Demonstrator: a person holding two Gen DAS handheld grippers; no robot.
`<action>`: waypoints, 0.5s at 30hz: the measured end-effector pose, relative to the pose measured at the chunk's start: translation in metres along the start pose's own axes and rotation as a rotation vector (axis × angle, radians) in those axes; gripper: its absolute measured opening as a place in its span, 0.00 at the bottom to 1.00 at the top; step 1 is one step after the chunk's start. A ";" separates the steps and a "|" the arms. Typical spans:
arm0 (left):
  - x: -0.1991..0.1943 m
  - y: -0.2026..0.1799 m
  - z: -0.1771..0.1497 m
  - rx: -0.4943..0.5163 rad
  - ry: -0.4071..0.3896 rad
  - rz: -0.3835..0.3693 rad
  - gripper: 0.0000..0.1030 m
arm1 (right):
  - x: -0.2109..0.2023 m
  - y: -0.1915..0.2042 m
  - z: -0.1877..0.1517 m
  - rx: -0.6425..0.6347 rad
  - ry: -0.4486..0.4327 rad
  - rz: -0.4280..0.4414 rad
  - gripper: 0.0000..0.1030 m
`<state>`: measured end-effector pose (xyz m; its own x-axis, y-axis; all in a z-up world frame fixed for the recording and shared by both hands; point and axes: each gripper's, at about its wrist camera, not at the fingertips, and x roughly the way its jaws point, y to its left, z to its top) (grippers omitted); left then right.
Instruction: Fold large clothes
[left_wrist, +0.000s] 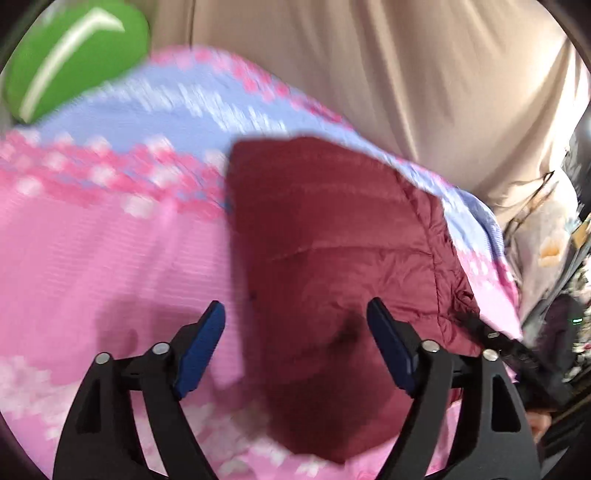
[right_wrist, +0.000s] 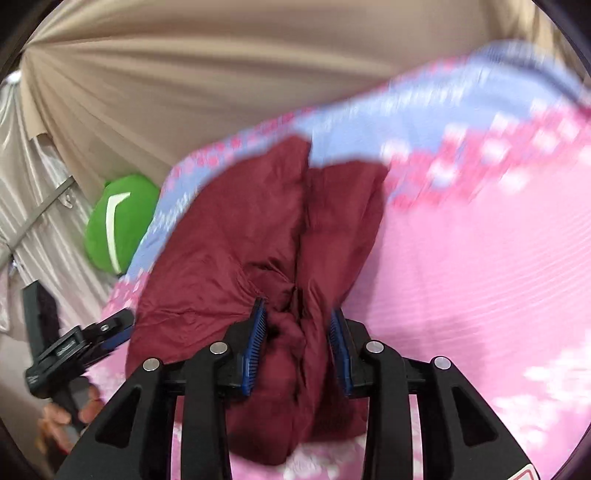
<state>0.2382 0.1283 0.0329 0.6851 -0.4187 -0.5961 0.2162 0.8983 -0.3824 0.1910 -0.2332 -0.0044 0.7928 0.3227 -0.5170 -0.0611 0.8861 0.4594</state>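
A dark red puffer jacket lies on a pink and blue flowered bedspread. My left gripper is open, its blue pads spread wide just above the jacket's near part, holding nothing. In the right wrist view the jacket is bunched, with a fold line down its middle. My right gripper is shut on a gathered bunch of the jacket fabric between its blue pads. The left gripper shows at the left edge of the right wrist view, beside the jacket.
A green plush cushion lies at the far corner of the bed; it also shows in the right wrist view. Beige curtains hang behind the bed. Cluttered items sit off the bed's right side.
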 end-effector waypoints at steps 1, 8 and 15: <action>-0.011 -0.004 -0.003 0.015 -0.024 0.007 0.83 | -0.014 0.006 0.000 -0.029 -0.029 -0.014 0.28; -0.008 -0.052 -0.053 0.216 0.073 0.054 0.83 | 0.006 0.031 -0.022 -0.261 0.072 -0.106 0.02; 0.031 -0.025 -0.077 0.195 0.139 0.172 0.83 | 0.036 0.011 -0.039 -0.230 0.123 -0.142 0.00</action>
<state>0.2004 0.0826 -0.0303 0.6246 -0.2605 -0.7362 0.2439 0.9606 -0.1330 0.1951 -0.1991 -0.0459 0.7248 0.2157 -0.6543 -0.1016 0.9728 0.2082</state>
